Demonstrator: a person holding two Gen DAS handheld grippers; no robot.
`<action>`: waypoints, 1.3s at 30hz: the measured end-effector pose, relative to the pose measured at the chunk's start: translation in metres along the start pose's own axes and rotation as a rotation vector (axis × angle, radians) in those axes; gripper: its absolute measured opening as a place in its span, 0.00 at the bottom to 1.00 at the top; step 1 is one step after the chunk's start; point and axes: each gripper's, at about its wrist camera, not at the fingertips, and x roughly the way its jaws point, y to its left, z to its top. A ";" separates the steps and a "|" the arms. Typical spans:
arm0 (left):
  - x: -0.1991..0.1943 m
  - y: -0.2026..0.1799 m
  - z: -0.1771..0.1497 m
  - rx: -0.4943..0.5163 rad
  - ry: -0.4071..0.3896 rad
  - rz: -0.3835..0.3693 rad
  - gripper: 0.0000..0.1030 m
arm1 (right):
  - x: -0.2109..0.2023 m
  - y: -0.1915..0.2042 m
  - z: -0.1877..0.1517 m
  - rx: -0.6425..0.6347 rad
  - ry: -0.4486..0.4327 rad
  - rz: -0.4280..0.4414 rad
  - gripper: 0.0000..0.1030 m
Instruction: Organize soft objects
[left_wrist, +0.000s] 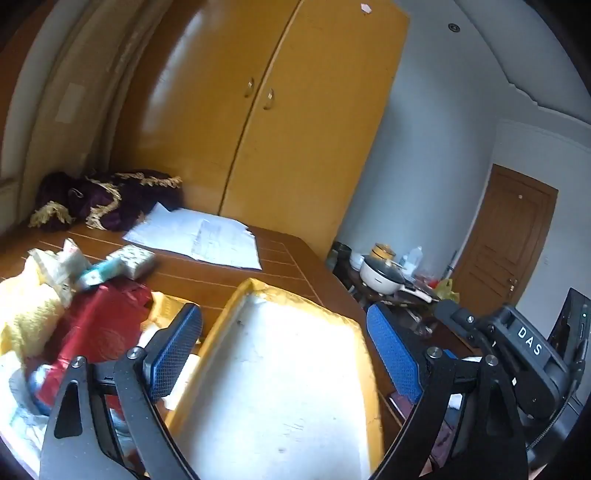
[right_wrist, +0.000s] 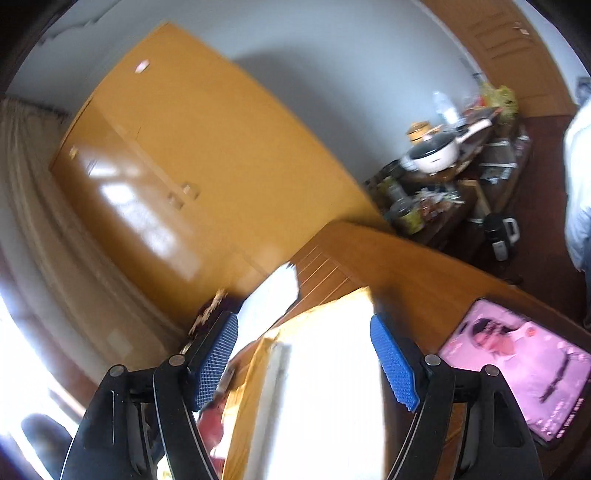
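Observation:
A white tray with a raised yellow rim (left_wrist: 284, 293) lies on the wooden table, right in front of both grippers. My left gripper (left_wrist: 286, 350) is open, its blue pads (left_wrist: 177, 347) standing apart over the tray's two sides. To its left is a heap of soft things: a yellow cloth (left_wrist: 26, 317), a shiny red bag (left_wrist: 96, 325) and small tissue packs (left_wrist: 110, 267). My right gripper (right_wrist: 306, 358) is open too, above the same tray (right_wrist: 251, 387), and grips nothing. Motion blurs the right wrist view.
A purple cloth with gold fringe (left_wrist: 107, 199) and loose papers (left_wrist: 195, 236) lie at the table's far side, before a yellow wardrobe (left_wrist: 295, 110). A tablet with a lit pink screen (right_wrist: 517, 369) lies to the right. A cluttered side table with a white pot (left_wrist: 380, 277) stands beyond the table edge.

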 end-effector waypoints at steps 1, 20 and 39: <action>-0.008 0.010 0.003 -0.004 -0.021 0.032 0.89 | 0.009 0.012 -0.005 -0.036 0.046 0.028 0.75; -0.091 0.208 -0.002 -0.246 0.104 0.296 0.89 | 0.116 0.139 -0.138 -0.366 0.391 0.080 0.75; -0.101 0.168 -0.054 -0.166 0.212 0.233 0.89 | -0.002 0.097 -0.159 -0.672 0.551 0.371 0.75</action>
